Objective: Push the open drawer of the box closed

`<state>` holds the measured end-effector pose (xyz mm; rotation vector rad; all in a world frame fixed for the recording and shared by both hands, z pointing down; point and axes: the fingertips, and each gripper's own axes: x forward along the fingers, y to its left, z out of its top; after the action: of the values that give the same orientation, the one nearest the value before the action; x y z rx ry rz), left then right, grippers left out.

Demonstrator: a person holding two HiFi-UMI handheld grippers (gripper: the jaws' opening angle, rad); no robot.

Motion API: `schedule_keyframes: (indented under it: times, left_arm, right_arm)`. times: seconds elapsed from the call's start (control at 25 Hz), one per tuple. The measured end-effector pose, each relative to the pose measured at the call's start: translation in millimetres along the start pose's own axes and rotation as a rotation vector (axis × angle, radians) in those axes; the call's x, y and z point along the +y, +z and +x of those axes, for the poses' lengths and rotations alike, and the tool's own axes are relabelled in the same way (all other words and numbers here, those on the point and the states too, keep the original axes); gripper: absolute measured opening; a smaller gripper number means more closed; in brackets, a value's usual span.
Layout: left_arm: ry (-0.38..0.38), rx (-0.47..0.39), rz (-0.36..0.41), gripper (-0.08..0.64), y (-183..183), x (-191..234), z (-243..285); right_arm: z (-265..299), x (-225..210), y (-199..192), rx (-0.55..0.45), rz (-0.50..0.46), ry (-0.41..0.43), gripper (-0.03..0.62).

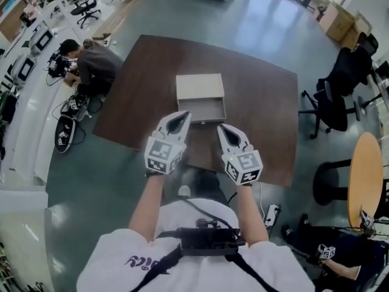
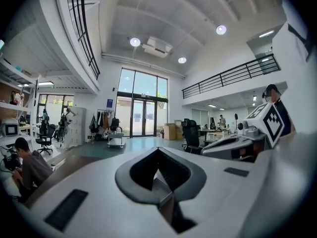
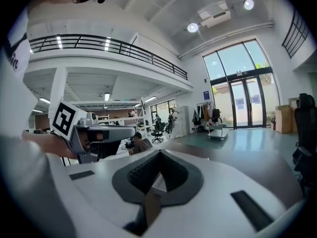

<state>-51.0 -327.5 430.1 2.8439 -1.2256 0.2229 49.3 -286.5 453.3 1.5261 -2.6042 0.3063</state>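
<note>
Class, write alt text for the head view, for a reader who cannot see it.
Seen from above, the left hand-held gripper and right hand-held gripper, both shut and empty, are held close to the open drawer of a beige box on a dark brown table. A person crouches on the floor left of the table.

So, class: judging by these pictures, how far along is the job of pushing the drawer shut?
Nothing is done yet: the drawer stands pulled out of the box. In hand: the left gripper and right gripper, both shut and empty, point toward the drawer front, apparently short of it. Remaining: push it fully in.
</note>
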Motion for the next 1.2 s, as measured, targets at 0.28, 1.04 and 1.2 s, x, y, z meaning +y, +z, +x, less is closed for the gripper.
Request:
schedule_keyframes:
  times: [0.28,1.04,1.2]
  left_arm:
    - [-0.028,0.091,0.007,0.009,-46,5,35]
    - [-0.048,0.207,-0.056,0.009,-125,9,70]
    - [-0.041,0.231,-0.081,0.009,-137,17,70]
  right_arm:
    - [-14,-64,-50,0.101,0.019,-0.022,0.005]
    - [-19,-117,-196,0.546,-0.339,0.138,0.006]
    - [1,-91,-223,0.594,-0.383,0.23,0.041]
